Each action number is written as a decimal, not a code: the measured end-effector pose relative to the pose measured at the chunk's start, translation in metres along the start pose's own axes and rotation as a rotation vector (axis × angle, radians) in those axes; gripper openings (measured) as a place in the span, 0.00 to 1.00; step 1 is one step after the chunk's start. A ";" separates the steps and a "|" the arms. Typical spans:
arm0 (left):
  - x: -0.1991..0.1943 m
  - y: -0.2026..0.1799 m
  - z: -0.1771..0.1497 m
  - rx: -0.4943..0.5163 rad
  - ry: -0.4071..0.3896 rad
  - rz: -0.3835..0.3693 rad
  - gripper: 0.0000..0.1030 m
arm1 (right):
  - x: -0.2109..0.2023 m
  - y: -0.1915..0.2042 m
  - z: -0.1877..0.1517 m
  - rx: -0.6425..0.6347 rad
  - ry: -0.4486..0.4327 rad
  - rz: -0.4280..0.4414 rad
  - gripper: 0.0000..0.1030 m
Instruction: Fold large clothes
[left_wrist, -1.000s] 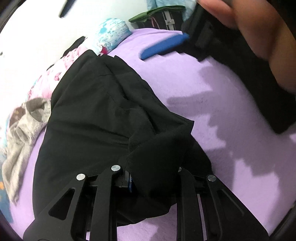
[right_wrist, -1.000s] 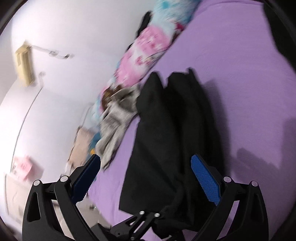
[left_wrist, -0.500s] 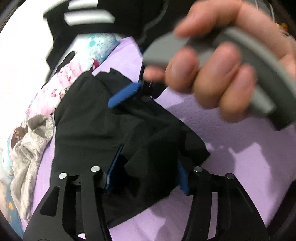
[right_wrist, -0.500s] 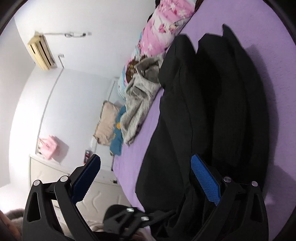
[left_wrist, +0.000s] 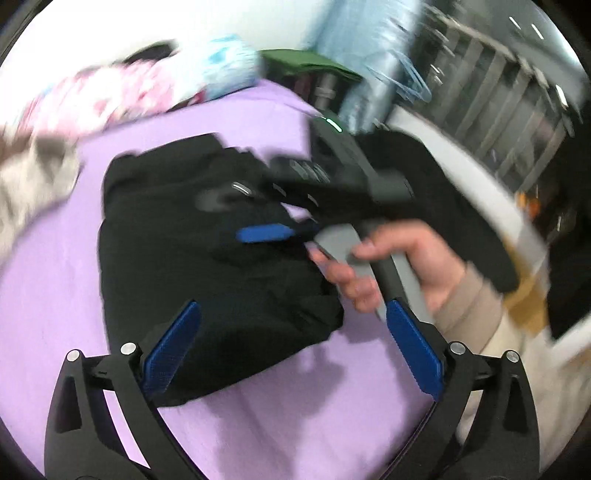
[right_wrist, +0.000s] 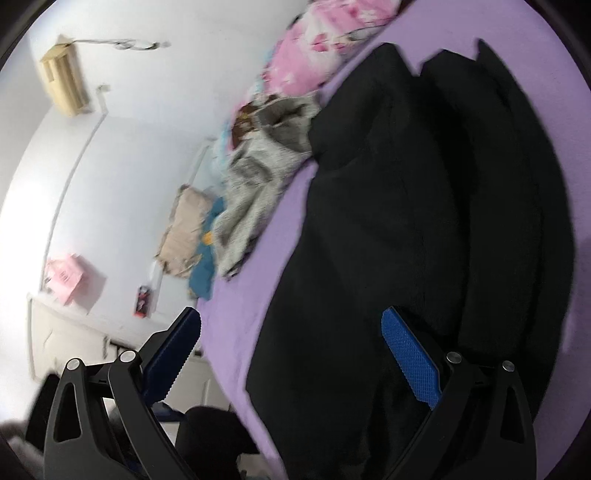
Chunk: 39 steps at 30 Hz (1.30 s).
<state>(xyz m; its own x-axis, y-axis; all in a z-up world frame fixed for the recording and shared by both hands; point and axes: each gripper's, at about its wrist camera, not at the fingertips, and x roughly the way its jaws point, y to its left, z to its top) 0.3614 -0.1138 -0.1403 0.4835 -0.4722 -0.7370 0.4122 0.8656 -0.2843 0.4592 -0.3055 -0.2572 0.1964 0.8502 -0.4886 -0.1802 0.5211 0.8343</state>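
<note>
A black garment (left_wrist: 207, 258) lies folded in a thick bundle on the purple bed sheet (left_wrist: 55, 295). My left gripper (left_wrist: 291, 310) hovers above its near edge, its jaws opening wide, and nothing is pressed between the pads. Farther over the garment a hand (left_wrist: 388, 254) holds the right gripper by its grey handle, with one blue pad (left_wrist: 266, 233) showing. In the right wrist view the right gripper (right_wrist: 290, 315) stands open low over the black garment (right_wrist: 388, 221), which lies in long folds, and grips nothing.
A pink floral quilt (right_wrist: 314, 62) and a grey garment (right_wrist: 258, 173) lie along the wall side of the bed. Beige and teal clothes (right_wrist: 188, 229) sit past them. A green item (left_wrist: 306, 62) and pale blue fabric (left_wrist: 369, 48) stand beyond the bed. White cabinets (right_wrist: 74, 332) stand beside the bed.
My left gripper let go of the black fold, opened wide and lifted away from it. The right gripper came in closer over the garment, staying open.
</note>
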 end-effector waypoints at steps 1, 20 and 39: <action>-0.005 0.016 0.006 -0.052 -0.019 0.003 0.94 | 0.002 -0.004 0.000 0.008 -0.003 -0.053 0.94; 0.024 0.151 0.022 -0.253 0.036 0.224 0.94 | -0.020 -0.019 0.005 0.050 -0.055 -0.136 0.94; 0.072 0.217 0.015 -0.391 0.133 0.121 0.94 | -0.060 -0.052 0.003 0.059 -0.108 -0.296 0.94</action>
<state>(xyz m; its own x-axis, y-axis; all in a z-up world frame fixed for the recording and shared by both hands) 0.4971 0.0373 -0.2465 0.3960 -0.3598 -0.8448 0.0222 0.9235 -0.3829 0.4600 -0.3838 -0.2705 0.3339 0.6475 -0.6851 -0.0442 0.7367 0.6747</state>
